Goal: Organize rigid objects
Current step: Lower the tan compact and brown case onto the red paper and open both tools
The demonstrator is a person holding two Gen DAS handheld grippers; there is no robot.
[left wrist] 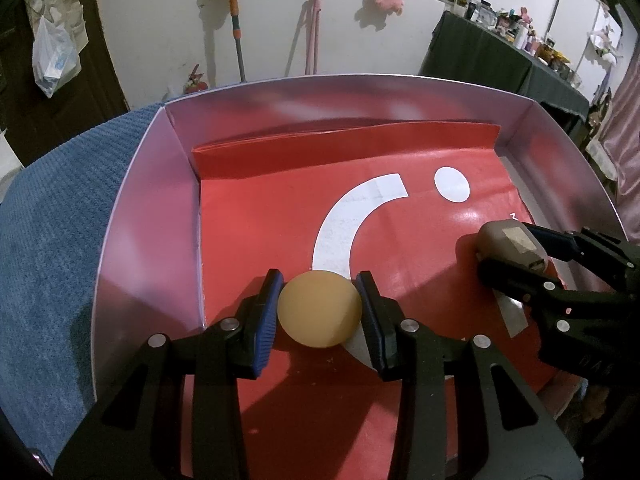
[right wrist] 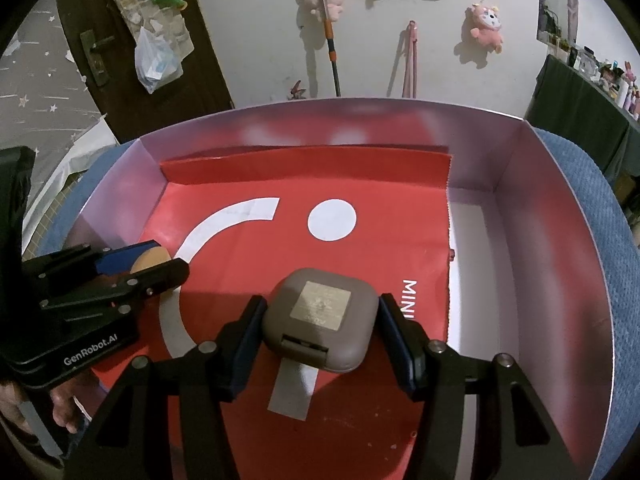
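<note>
Grippers over a shallow open box lined with red printed paper, which rests on blue cloth. Left gripper is clamped on a tan ball, held near the box's left wall; right gripper has its pads touching both sides of a grey-brown rounded case, apparently gripping it, low over the paper's middle. Whether either item rests on the liner cannot be told. Judged step: placing both inside — lower until each rests flat, then part the fingers slowly, since the ball will likely roll. Obstacles: the raised paper fold at the far wall and the two grippers' closeness — keep them apart.
</note>
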